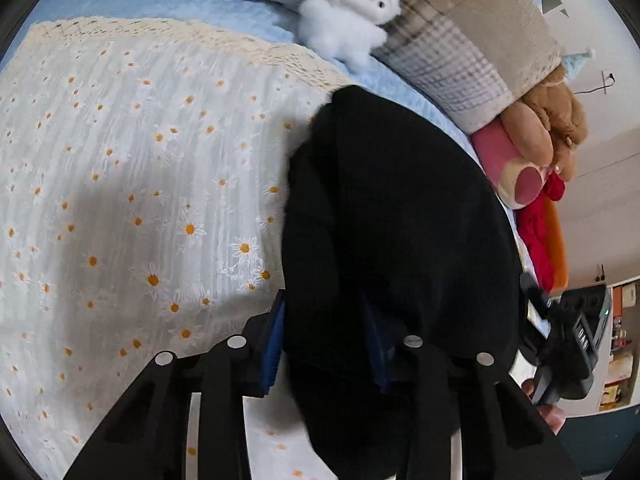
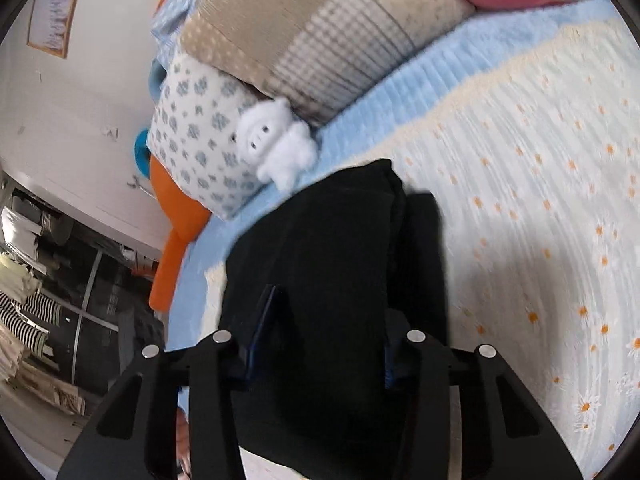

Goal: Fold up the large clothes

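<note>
Left wrist view: the left gripper [image 1: 320, 340] has its jaws closed on the near end of the black garment [image 1: 392, 208], a thick fold of cloth filling the gap between the blue pads. Right wrist view: the right gripper [image 2: 320, 340] likewise has its jaws clamped on a bunched near edge of the same garment. Holding both near corners probably lets the cloth be carried as one layer for a fold. The garment lies on the daisy bedspread [image 1: 120, 160], long axis running from 6 toward 12 o'clock, its far end pointing at the white plush toy [image 1: 352, 12] and the pillows [image 1: 472, 40].
</note>
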